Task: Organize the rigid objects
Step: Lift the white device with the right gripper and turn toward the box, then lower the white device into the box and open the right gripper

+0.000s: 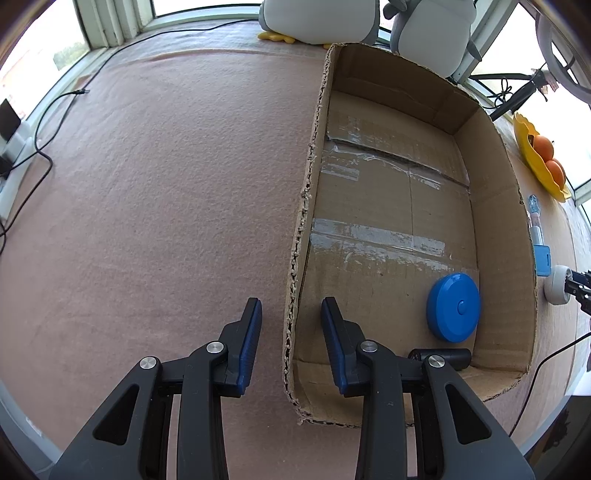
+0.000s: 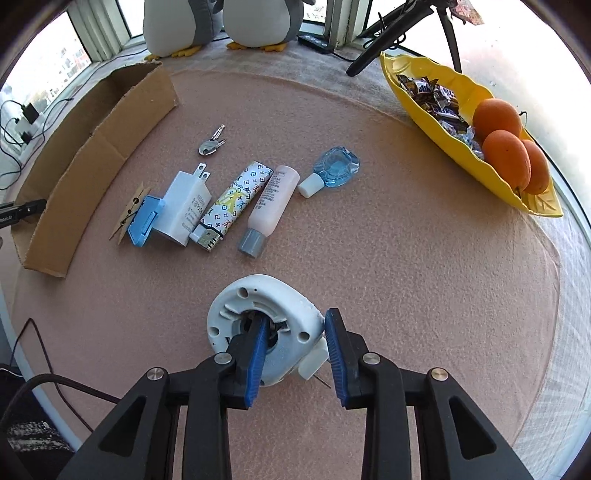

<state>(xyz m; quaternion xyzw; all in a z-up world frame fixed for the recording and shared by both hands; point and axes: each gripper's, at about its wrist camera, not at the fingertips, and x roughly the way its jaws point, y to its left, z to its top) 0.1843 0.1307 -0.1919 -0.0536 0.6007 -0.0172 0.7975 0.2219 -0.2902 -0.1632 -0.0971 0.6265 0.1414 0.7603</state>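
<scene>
My right gripper [image 2: 298, 317] points down at a white round plastic device [image 2: 255, 295] lying hollow side up on the pink cloth. One finger sits in its central hole and the other presses its outer tab, so the jaws are shut on its rim. My left gripper [image 1: 291, 301] stands open astride the near left wall of the cardboard box [image 1: 498, 184], with cloth showing beside the wall. A blue disc [image 1: 453, 306] and a black cylinder [image 1: 443, 356] lie inside the box. The white device [image 1: 556, 284] also shows just outside the box's right wall.
Beyond the device lie keys [image 2: 212, 142], a white charger [image 2: 186, 210], a blue clip [image 2: 142, 221], a clothespin [image 2: 129, 212], a patterned lighter [image 2: 236, 199], a pink bottle [image 2: 271, 206] and a blue glass bottle [image 2: 334, 168]. A yellow dish [image 2: 402, 66] holds oranges [image 2: 496, 114]. Plush penguins [image 2: 251, 22] sit behind.
</scene>
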